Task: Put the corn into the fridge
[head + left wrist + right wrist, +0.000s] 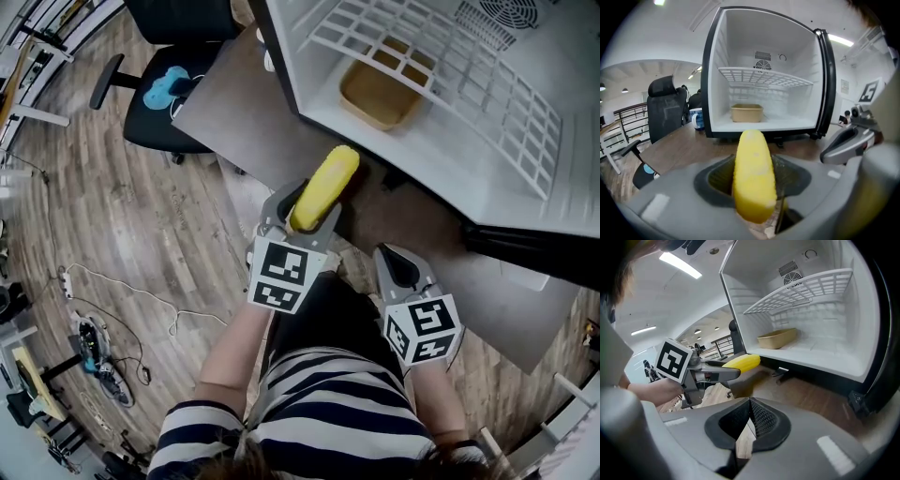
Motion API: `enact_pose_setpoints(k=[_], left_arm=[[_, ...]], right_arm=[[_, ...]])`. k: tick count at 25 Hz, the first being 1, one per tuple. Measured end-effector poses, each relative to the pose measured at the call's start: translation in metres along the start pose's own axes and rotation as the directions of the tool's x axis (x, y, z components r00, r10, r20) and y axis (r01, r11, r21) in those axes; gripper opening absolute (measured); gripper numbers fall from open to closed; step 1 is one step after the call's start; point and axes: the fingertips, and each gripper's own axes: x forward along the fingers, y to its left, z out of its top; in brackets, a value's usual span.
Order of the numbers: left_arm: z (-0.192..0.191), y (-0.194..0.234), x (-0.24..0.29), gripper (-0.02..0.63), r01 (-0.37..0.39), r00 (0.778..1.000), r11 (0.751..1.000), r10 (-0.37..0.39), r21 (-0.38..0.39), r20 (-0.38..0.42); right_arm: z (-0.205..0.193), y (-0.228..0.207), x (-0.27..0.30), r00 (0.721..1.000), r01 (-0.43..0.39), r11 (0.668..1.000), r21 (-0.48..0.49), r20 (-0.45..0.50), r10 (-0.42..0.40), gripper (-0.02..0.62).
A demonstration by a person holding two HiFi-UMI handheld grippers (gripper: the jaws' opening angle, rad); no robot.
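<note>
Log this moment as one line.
left gripper: shut on corn | right gripper: shut, empty | fridge: open, corn outside

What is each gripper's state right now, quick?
Left gripper: closed on the corn.
Right gripper: closed, holding nothing.

Open-plan office set up as a test lab. Evidence:
- Wood-plank floor (112, 216) with loose cables (173, 319) trailing across it and equipment stands (37, 114) along the edge.
- Black swivel office chair (164, 94) pulled up to a wooden table (234, 103).
- Small fridge (736, 51) sits directly on that table top, with a blue mug (697, 118) just beside it.
- Long ceiling strip lights (679, 264) over a wide, deep room.
- Railing (621, 115) in the background, with more chairs and desks beyond it.
</note>
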Motion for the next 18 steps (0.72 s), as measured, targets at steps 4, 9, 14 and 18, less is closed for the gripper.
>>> enact_pose_setpoints(k=[4,9,14,18], left_arm=[[0.017,-0.011,-0.012,0.0,0.017,1.0,0.999,-0.018,0.028,0.02],[0.042,-0.024,-0.022,0.0,0.052,0.998,0.997,-0.054,0.054,0.04],[0.062,-0.044,-0.022,0.0,0.081,0.994,0.992,-0.087,0.093,0.068],[0.076,-0.062,-0.012,0.0,0.113,0.989,0.987,-0.123,0.118,0.082]], right_arm=[[0.004,-0.002,-0.011,1.0,0.015,1.0,0.005,0.025,-0.015,-0.008],[0.012,-0.009,-0.025,0.998,0.037,0.999,0.012,0.058,-0.038,-0.008],[0.013,-0.015,-0.038,0.995,0.062,0.998,0.027,0.077,-0.064,-0.008],[0.013,-0.022,-0.046,0.993,0.083,0.996,0.039,0.085,-0.086,-0.008]])
